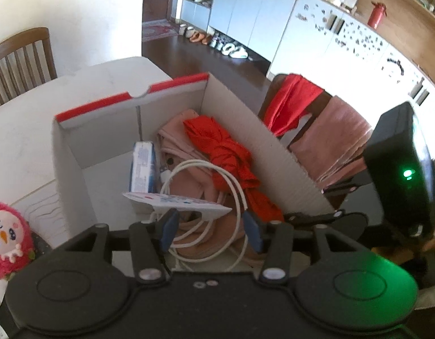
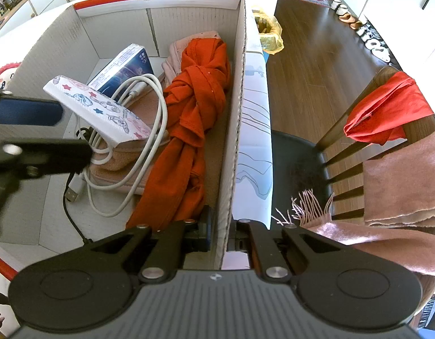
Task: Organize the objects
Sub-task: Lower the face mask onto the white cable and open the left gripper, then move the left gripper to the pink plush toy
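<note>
A white cardboard box (image 1: 73,152) with a red rim stands on the table. It holds a knotted red cloth (image 1: 228,155), a pink cloth (image 1: 189,186), a coiled white cable (image 1: 234,195), a blue-and-white carton (image 1: 144,166) and a flat white packet (image 1: 177,202) printed with stars. My left gripper (image 1: 211,228) hovers open over the near end of the box, just behind the packet, touching nothing. One of its blue fingers (image 2: 28,111) shows in the right wrist view. My right gripper (image 2: 220,236) is shut on the box's right wall (image 2: 237,113).
A pink plush toy (image 1: 6,237) sits on the table left of the box. Right of the table stands a wooden chair (image 2: 339,130) draped with a red cloth (image 2: 387,110) and a pink scarf (image 2: 401,180). A yellow bag (image 2: 269,34) lies beyond the box.
</note>
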